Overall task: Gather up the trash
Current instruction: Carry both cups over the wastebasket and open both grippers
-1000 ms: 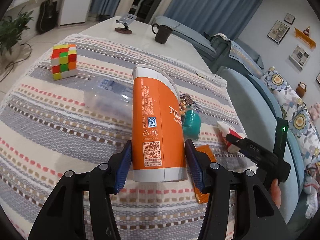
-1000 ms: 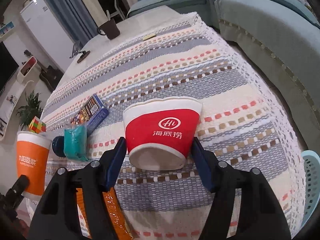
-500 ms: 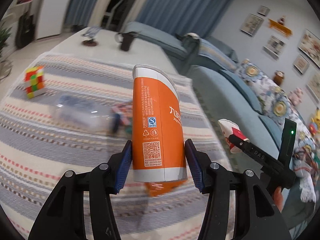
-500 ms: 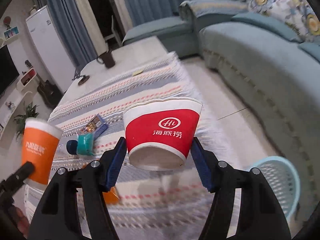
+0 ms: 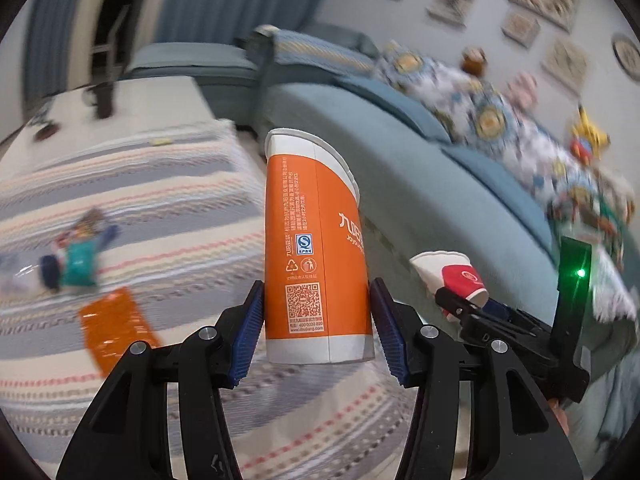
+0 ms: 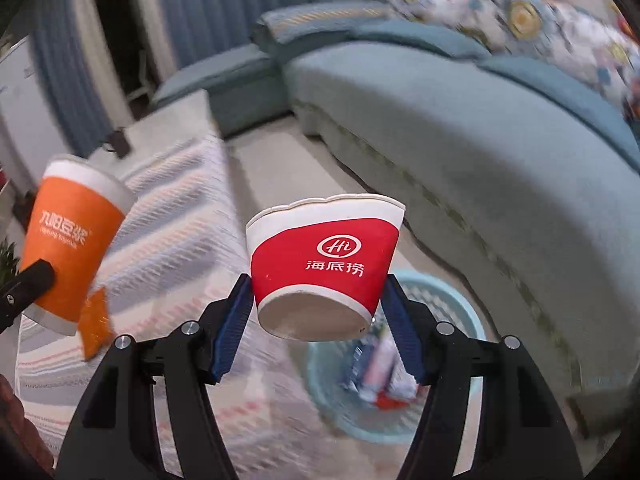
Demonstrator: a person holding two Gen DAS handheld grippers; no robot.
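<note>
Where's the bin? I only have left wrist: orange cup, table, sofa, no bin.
Observer: Right wrist shows a light blue basket on the floor between table and sofa.
Operator: Empty?
Observer: No, blurred wrappers lie in it.
Operator: Right grip?
Observer: The right gripper has its jaws on both sides of the red cup, which is tilted with its base toward the camera, in front of the basket.

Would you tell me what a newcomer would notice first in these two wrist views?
First, the tall orange cup clamped upright in the left gripper above the striped tablecloth. Next, the red cup held in the right gripper, with the light blue basket on the floor behind it, some wrappers already inside.
</note>
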